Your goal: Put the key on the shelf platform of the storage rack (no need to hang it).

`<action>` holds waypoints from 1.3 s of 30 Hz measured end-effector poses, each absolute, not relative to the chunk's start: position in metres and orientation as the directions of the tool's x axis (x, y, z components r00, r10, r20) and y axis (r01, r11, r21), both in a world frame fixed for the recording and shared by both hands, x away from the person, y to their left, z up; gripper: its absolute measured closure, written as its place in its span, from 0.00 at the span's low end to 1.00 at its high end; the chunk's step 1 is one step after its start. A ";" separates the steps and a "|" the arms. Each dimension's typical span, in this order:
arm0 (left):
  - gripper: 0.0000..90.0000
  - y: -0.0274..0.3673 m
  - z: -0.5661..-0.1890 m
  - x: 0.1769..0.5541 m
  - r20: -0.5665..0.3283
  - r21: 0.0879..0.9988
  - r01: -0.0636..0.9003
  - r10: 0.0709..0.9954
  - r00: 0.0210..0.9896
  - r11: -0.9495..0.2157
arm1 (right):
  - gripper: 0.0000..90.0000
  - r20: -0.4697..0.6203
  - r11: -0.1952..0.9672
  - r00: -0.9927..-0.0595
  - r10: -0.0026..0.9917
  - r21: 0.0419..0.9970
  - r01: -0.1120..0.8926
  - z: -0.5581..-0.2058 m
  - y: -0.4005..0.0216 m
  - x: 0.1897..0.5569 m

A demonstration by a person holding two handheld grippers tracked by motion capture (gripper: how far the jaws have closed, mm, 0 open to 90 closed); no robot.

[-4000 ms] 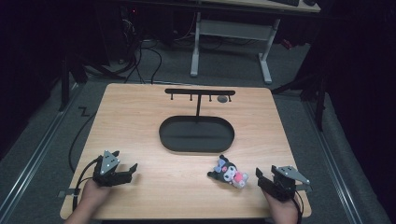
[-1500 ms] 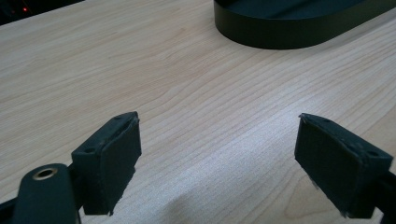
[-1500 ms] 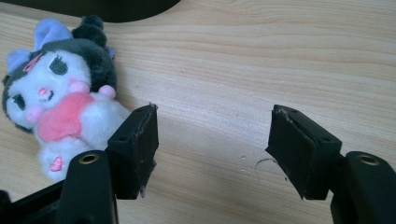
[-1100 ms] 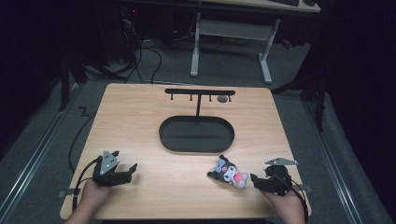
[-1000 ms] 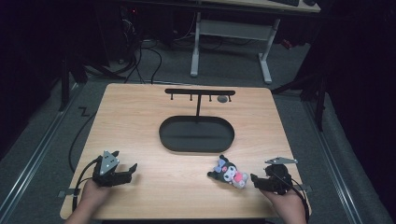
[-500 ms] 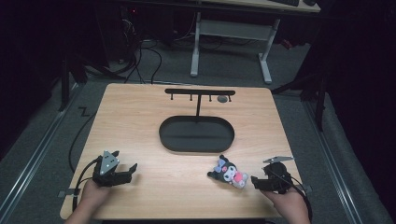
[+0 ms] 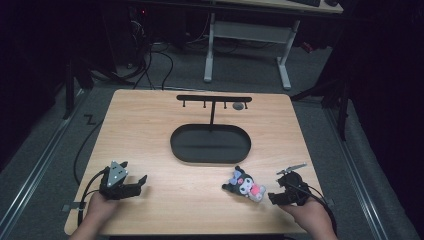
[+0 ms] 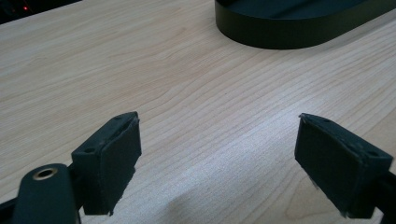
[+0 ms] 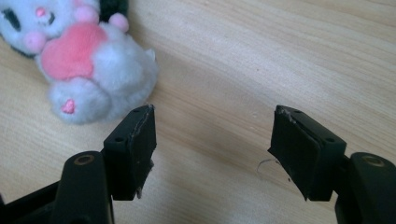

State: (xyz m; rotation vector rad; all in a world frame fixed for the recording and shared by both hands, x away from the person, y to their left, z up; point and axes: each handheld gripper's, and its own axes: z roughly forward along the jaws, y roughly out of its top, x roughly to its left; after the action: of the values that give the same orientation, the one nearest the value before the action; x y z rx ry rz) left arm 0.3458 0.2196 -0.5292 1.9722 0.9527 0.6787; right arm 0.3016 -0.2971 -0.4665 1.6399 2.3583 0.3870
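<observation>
A small plush toy in black, white and pink lies on the wooden table near its front right. In the right gripper view the plush toy lies at the upper left, beyond the left jaw. My right gripper is open, just right of the toy, with only bare wood between its jaws. My left gripper rests open at the front left, holding nothing. A black oval tray sits at the table's middle, with a black T-shaped hook stand rising behind it.
A small grey round thing hangs at the stand's right end. Desk legs and cables stand on the floor beyond the table. Bare wood lies between the two grippers.
My right gripper has tilted and shifted slightly left and down toward the plush toy. The left gripper and the toy have not moved.
</observation>
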 end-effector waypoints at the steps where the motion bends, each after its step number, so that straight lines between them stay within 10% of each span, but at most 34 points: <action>1: 0.17 0.220 -0.529 0.346 0.111 0.850 0.371 0.816 0.568 -0.374 | 0.35 -0.047 0.334 -0.340 0.939 0.350 0.875 -0.467 -0.297 0.302; 39: 0.17 0.220 -0.529 0.346 0.105 0.852 0.374 0.819 0.564 -0.367 | 0.00 -0.060 0.521 -0.519 0.852 0.183 0.834 -0.467 -0.248 0.312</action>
State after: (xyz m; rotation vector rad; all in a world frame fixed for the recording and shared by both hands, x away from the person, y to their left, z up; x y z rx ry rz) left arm 0.3457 0.2202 -0.5292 1.9649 0.9589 0.6768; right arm 0.3122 -0.2480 -0.4668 1.4587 2.6137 0.1974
